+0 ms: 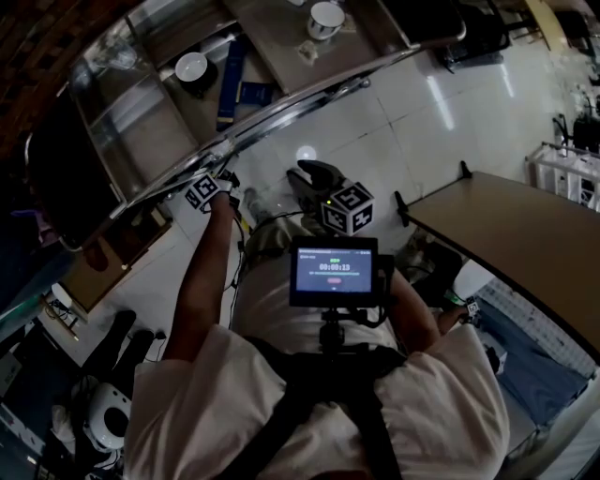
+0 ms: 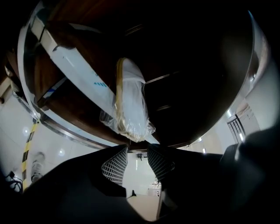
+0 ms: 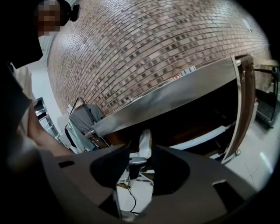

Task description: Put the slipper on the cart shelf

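Note:
A pale slipper in a clear plastic wrapper (image 2: pixel 130 107) lies on the cart's dark wooden shelf (image 2: pixel 78 109), with its near end over the shelf's edge. My left gripper (image 2: pixel 137 151) sits just below that end, open, and only floor shows between its mesh pads (image 2: pixel 115 166). In the head view the left gripper (image 1: pixel 208 187) is up against the cart's steel rail (image 1: pixel 281 108) and the slipper is hidden. My right gripper (image 3: pixel 141 148) hangs back over the floor, open and empty, looking at the slipper (image 3: pixel 145 141). It shows in the head view too, as the right gripper (image 1: pixel 319 176).
The cart's top shelf carries two white cups (image 1: pixel 325 19) and a blue box (image 1: pixel 232 84). A wooden table (image 1: pixel 506 225) stands at the right. Dark items lie on the floor at the lower left (image 1: pixel 117 342). A brick wall (image 3: pixel 144 52) rises behind the cart.

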`<move>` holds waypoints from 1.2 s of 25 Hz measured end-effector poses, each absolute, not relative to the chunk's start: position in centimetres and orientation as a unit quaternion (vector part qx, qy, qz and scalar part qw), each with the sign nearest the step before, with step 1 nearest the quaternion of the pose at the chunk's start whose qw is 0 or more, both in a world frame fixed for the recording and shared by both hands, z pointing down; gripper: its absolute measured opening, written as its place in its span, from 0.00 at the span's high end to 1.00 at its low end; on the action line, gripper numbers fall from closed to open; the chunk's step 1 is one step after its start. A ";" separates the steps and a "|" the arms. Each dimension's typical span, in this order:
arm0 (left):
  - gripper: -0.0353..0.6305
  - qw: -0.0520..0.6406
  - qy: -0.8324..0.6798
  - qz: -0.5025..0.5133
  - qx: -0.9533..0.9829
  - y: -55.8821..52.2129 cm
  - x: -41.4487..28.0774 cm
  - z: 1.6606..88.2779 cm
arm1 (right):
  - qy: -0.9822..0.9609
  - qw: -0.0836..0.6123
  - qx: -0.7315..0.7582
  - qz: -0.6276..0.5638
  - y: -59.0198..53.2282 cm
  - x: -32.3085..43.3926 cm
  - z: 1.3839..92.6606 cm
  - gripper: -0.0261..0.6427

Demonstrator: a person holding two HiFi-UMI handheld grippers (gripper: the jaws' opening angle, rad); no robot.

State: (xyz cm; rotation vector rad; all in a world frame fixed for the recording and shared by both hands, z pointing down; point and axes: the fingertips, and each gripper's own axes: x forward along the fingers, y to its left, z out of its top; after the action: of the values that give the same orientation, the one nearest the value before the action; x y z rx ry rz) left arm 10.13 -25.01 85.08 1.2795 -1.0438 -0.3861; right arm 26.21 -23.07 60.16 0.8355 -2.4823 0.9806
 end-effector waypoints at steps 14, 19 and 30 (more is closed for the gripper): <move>0.76 0.626 -0.499 -0.152 0.579 -26.3 6.1 84.7 | -0.873 0.166 0.302 0.345 -23.3 27.2 59.9 0.72; 0.76 0.618 -0.509 -0.157 0.578 -27.2 4.8 84.8 | -0.871 0.161 0.305 0.350 -23.5 28.0 59.8 0.72; 0.76 0.604 -0.537 -0.183 0.560 -29.1 2.8 84.1 | -0.876 0.157 0.304 0.340 -24.6 29.8 58.8 0.72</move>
State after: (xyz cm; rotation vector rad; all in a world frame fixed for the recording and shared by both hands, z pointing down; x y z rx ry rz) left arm 2.84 -29.07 84.13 1.2963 -1.2427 -0.4225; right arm 29.78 -24.60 58.81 0.8714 -2.5069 0.9744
